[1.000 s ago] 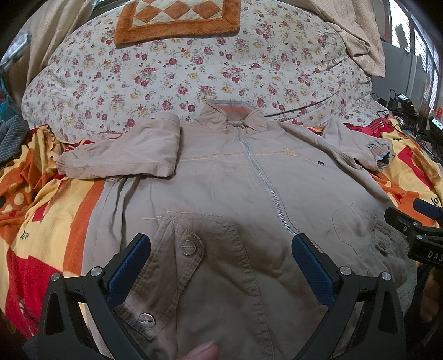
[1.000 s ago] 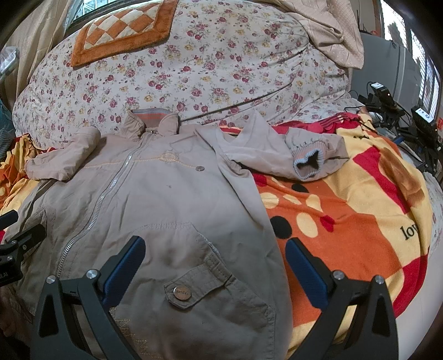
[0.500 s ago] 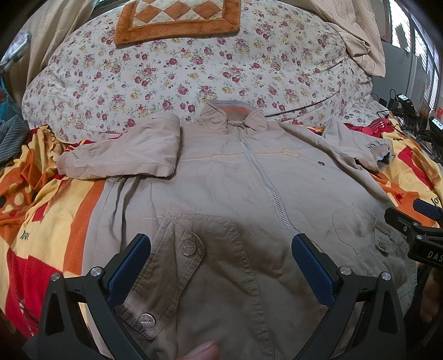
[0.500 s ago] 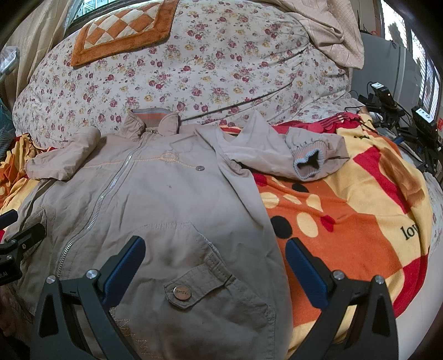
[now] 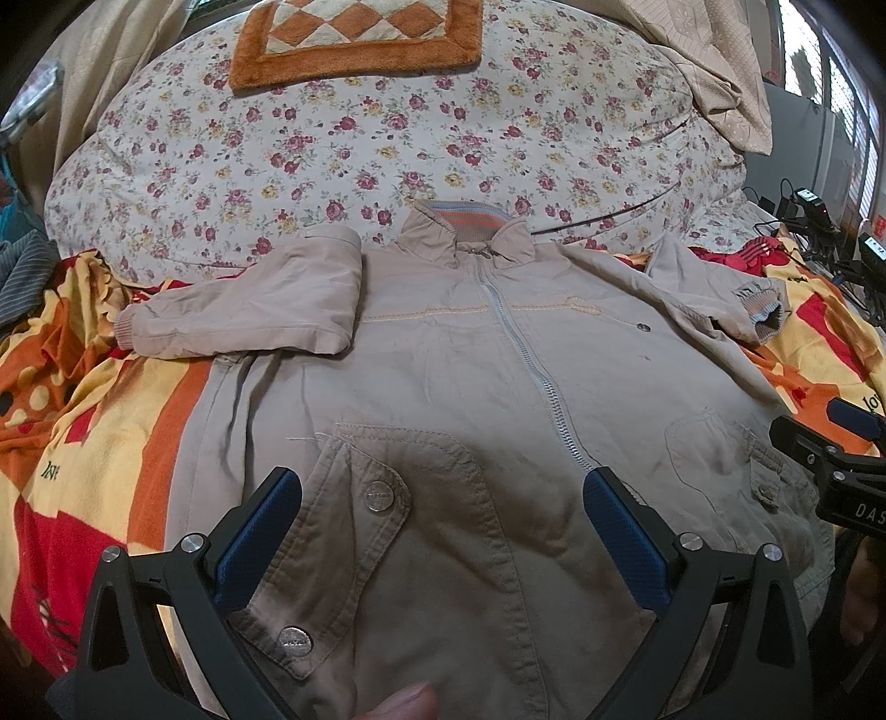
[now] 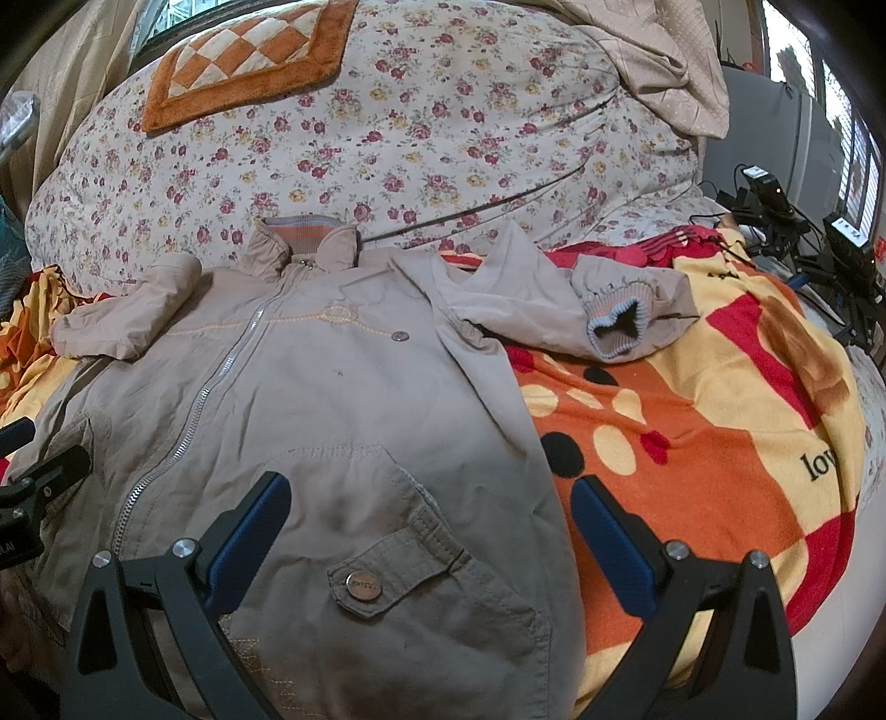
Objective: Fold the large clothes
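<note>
A beige zip-up jacket [image 5: 470,376] [image 6: 310,399] lies front up and zipped on a bright blanket, collar toward the far side. Its left sleeve [image 5: 249,304] is folded across beside the chest; its right sleeve [image 6: 581,315] lies bent out on the blanket with the ribbed cuff open. My left gripper [image 5: 440,504] hovers open above the lower left pocket. My right gripper [image 6: 429,509] hovers open above the lower right pocket and hem edge. Neither holds cloth. A fingertip [image 5: 407,703] shows at the bottom edge.
A red, orange and yellow blanket [image 6: 692,432] covers the bed. Behind it rises a large floral quilt [image 5: 415,138] with an orange checked mat [image 5: 354,39] on top. Black devices and cables [image 6: 803,249] sit at the far right. Striped grey fabric [image 5: 22,271] lies at far left.
</note>
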### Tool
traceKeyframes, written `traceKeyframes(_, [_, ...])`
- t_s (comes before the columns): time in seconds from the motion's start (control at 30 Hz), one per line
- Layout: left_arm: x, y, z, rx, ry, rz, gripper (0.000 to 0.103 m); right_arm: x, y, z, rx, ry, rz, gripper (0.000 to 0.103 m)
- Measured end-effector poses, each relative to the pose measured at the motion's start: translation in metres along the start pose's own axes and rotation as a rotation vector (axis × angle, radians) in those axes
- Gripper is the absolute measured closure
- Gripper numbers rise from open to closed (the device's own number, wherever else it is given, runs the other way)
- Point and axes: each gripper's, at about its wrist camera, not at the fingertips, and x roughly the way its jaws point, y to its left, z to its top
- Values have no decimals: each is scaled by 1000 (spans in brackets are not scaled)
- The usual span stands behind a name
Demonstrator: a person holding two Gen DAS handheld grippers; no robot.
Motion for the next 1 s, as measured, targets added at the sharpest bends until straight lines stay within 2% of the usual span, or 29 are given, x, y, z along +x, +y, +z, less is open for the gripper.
traceKeyframes(1.0, [1, 4, 1, 1, 5, 4, 9, 1, 1, -1, -1, 3, 2, 0])
